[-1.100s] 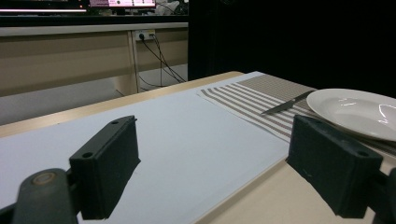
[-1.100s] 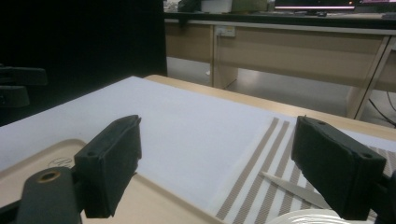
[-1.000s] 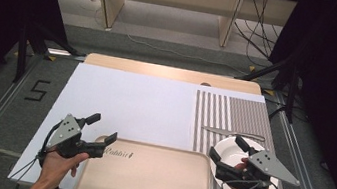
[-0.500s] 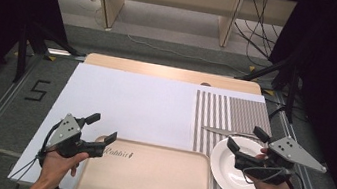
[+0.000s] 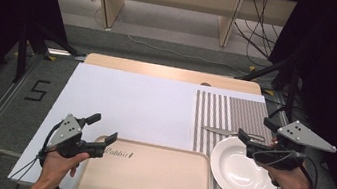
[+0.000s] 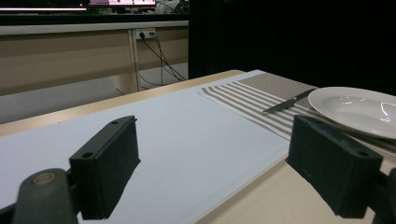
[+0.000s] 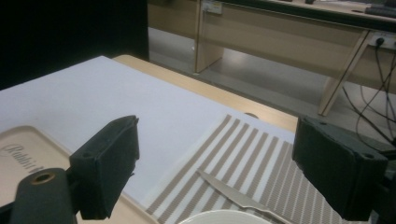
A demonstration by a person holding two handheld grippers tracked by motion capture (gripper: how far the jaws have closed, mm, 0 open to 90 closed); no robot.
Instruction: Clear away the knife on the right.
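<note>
The right gripper (image 5: 258,132) hovers with its jaws spread wide and empty just above the far rim of the white plate (image 5: 241,167), aimed at the table knife (image 5: 225,132), so the step in hand looks like a reach for that knife. The knife lies flat on the striped placemat (image 5: 227,111), just beyond the plate's far rim; its long axis runs roughly along that rim, blade tip pointing away from the right gripper toward the tray (image 5: 143,179) side, handle end under the gripper. The next move probably calls for lowering and closing across the narrow handle. The left gripper (image 5: 100,129), also released and holding nothing, rests at the tray's far left corner.
</note>
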